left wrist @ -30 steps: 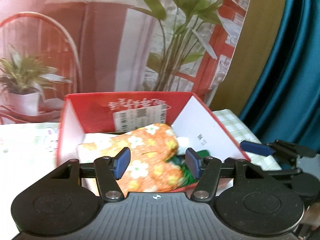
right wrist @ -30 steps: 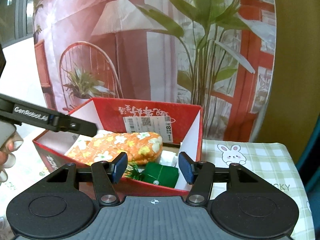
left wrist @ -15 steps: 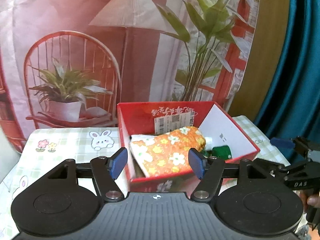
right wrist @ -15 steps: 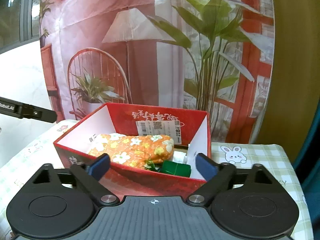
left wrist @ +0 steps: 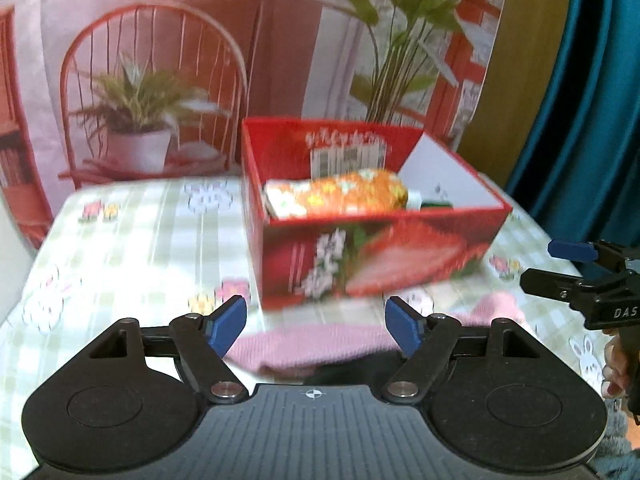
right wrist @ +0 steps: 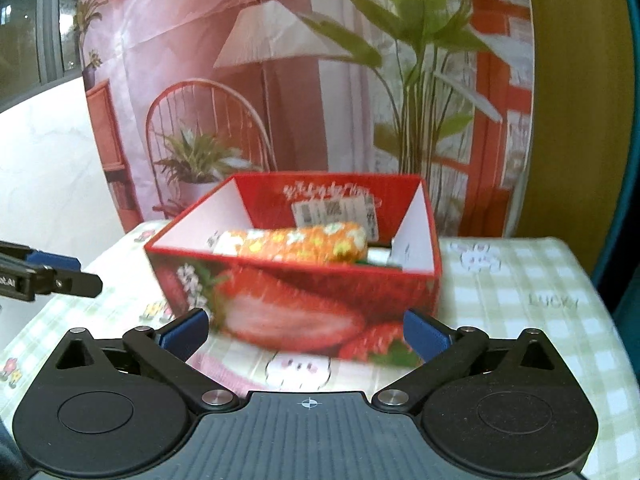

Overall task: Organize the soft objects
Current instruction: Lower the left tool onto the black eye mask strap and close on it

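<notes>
Both the left tool (left wrist: 316,325) and the right tool (right wrist: 306,332) are spread apart, holding nothing. A pink knit cloth (left wrist: 316,346) lies near the counter's front edge, before the strawberry box (left wrist: 372,248). A shallow pinch might drag it off the edge.

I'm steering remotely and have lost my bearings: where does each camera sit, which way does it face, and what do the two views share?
Left wrist: on the left gripper, open, looking along its fingers over a pink cloth at the red box; the right gripper and the person's fingers show at the right edge.
Right wrist: on the right gripper, open, facing the red box from its right; the left gripper shows at the left edge.
Shared: the box, the orange floral bundle inside it, the pink cloth, the checked tablecloth.
</notes>
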The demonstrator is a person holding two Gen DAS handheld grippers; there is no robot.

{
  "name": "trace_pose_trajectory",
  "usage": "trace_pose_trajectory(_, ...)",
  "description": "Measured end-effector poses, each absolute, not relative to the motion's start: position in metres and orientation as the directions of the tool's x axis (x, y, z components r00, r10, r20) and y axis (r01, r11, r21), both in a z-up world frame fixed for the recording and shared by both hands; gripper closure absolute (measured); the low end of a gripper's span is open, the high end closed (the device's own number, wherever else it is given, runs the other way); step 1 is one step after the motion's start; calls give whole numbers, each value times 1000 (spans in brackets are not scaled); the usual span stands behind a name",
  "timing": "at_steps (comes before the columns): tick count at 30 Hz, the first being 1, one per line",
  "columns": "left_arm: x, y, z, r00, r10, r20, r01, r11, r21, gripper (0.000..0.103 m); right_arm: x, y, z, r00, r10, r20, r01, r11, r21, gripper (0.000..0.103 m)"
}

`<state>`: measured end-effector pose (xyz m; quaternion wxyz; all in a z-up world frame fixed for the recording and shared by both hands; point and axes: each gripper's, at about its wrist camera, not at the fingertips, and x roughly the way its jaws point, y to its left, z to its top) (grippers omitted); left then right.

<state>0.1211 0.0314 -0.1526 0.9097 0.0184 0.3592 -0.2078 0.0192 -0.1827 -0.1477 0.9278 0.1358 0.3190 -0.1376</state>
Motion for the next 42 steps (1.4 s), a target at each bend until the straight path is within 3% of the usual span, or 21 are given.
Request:
trace_pose_trajectory(9, 112, 42, -191, 596, -355, -720, 352, 922, -163, 25, -3, -161, -182, 698, -126, -705, 328, 931, 158, 1)
trace_pose_trajectory(25, 112, 43, -235, 513, -379, -770, 299, 920, -254, 25, -3, -157, -213, 638, -43, -769, 318, 924, 211, 30)
trace_pose_trajectory(36, 125, 49, -250, 482, -427, -765, 232, 904, -358, 25, -1, -162, -222, 639, -14, -769, 311, 919, 241, 31)
trace_pose_trajectory(39, 126, 46, -250, 481, -438, -759, 240, 899, -367, 26, 0, -164, -223, 639, -9, -769, 309, 919, 246, 32)
trace_pose_trajectory(42, 125, 42, -248, 484, -440, -756, 254, 898, -360, 37, 3, -164, -222, 640, 1, -768, 299, 921, 250, 38)
